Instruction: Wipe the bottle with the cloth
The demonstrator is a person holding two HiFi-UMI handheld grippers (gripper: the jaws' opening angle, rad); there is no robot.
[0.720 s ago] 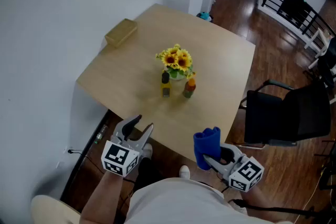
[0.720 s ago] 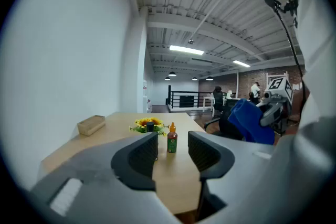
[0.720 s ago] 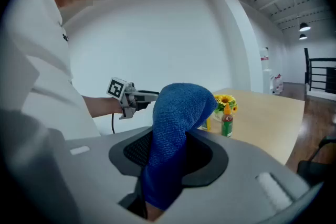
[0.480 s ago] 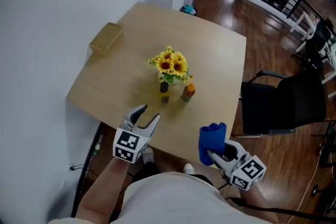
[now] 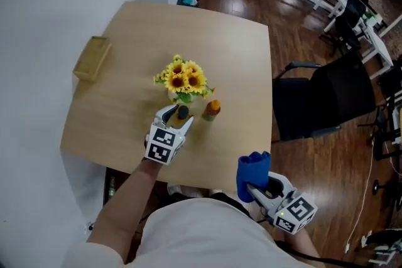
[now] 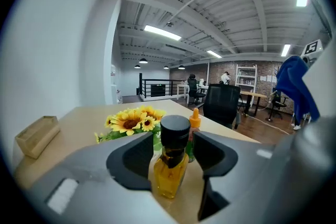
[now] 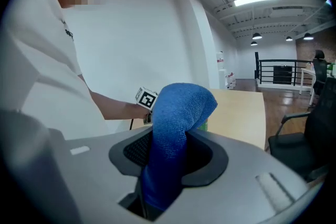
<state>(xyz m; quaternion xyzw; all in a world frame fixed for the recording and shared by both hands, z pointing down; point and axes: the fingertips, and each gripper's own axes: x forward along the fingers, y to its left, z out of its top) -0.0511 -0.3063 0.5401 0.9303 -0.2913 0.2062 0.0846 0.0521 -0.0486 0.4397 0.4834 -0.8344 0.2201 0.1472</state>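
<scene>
A small bottle (image 6: 170, 165) of yellow liquid with a black cap (image 5: 183, 112) stands on the wooden table (image 5: 125, 103), just in front of a bunch of sunflowers (image 5: 181, 77). My left gripper (image 5: 178, 117) is open, its jaws on either side of the bottle with small gaps showing; in the left gripper view (image 6: 169, 150) the bottle fills the space between them. My right gripper (image 5: 255, 187) hangs off the table's near edge, shut on a blue cloth (image 5: 253, 170) that sticks up from its jaws (image 7: 176, 128).
An orange-capped bottle (image 5: 211, 110) stands just right of the black-capped one. A wooden block (image 5: 92, 58) lies at the table's far left. A black chair (image 5: 320, 103) stands on the wood floor to the right of the table.
My left gripper has moved forward from the table's near edge to the black-capped bottle, which now sits between its jaws. The right gripper still holds the cloth off the edge.
</scene>
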